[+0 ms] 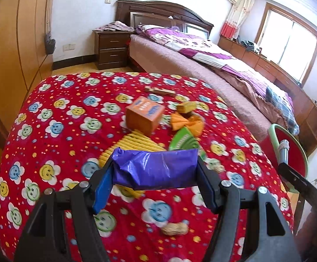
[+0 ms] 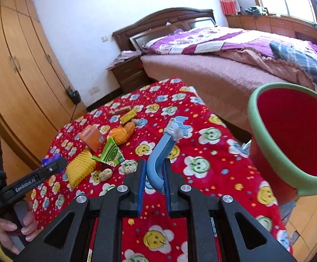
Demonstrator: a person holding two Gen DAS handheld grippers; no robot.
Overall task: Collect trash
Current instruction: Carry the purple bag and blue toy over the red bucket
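Here the left gripper (image 1: 153,172) clamps a purple wrapper (image 1: 156,169), hiding part of the yellow mat (image 1: 134,145) behind it. The right gripper (image 2: 155,174) pinches a blue handle (image 2: 158,152); whether it joins the red bin (image 2: 293,131) cannot be told. The bin hangs off the table's (image 2: 213,152) right edge, its base cut off. A box (image 1: 145,114), green packet (image 1: 183,139) and peanut (image 1: 174,229) lie mid-table, with bare cloth leftward.

The right tongs (image 2: 154,170) clamp a curved blue handle (image 2: 158,152) beside the red bucket (image 2: 289,131).
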